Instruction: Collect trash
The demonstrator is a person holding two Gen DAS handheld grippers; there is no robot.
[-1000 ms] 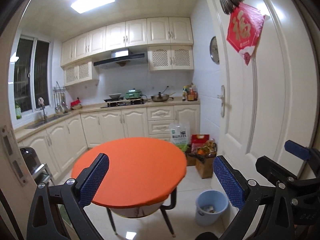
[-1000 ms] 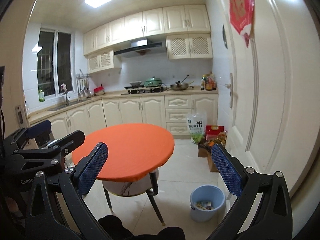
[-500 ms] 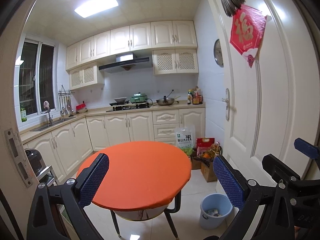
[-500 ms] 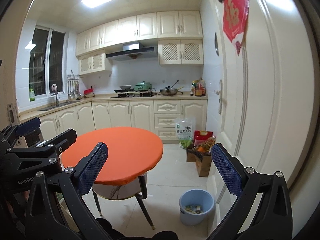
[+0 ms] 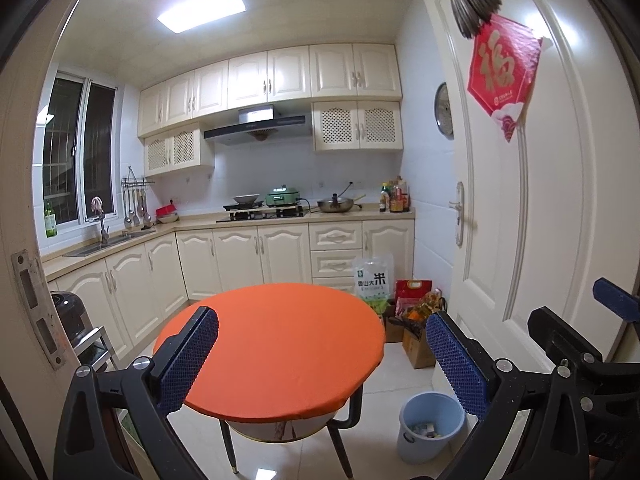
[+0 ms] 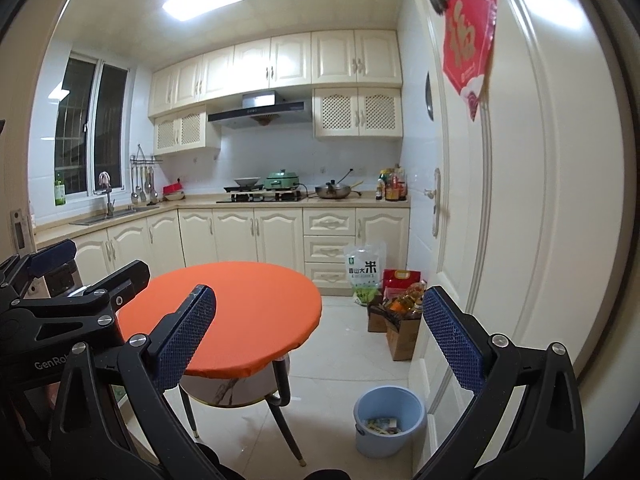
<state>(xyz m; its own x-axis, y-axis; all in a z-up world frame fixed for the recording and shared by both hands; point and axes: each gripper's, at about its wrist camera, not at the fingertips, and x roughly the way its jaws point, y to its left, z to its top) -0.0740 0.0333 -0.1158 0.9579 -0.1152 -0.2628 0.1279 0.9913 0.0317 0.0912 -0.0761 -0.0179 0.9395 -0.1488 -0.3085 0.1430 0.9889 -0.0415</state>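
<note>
A light blue bin (image 5: 431, 426) (image 6: 389, 419) stands on the floor by the white door, with some scraps of trash inside. Left of it is a round table with an orange cover (image 5: 276, 344) (image 6: 240, 312), and its top is bare. My left gripper (image 5: 320, 354) is held up high at the doorway, open, with nothing between its blue pads. My right gripper (image 6: 320, 342) is open too and holds nothing. Each gripper shows at the edge of the other's view.
Cream cabinets and a counter with stove, pans and bottles line the back wall. A rice bag (image 6: 363, 270) and cardboard boxes of groceries (image 6: 400, 320) sit on the floor by the open white door (image 5: 520, 208). A door frame (image 5: 24, 240) is at my left.
Both views have tilted upward a little, so the table and bin sit lower in the frames. Both grippers stay open and hold nothing.
</note>
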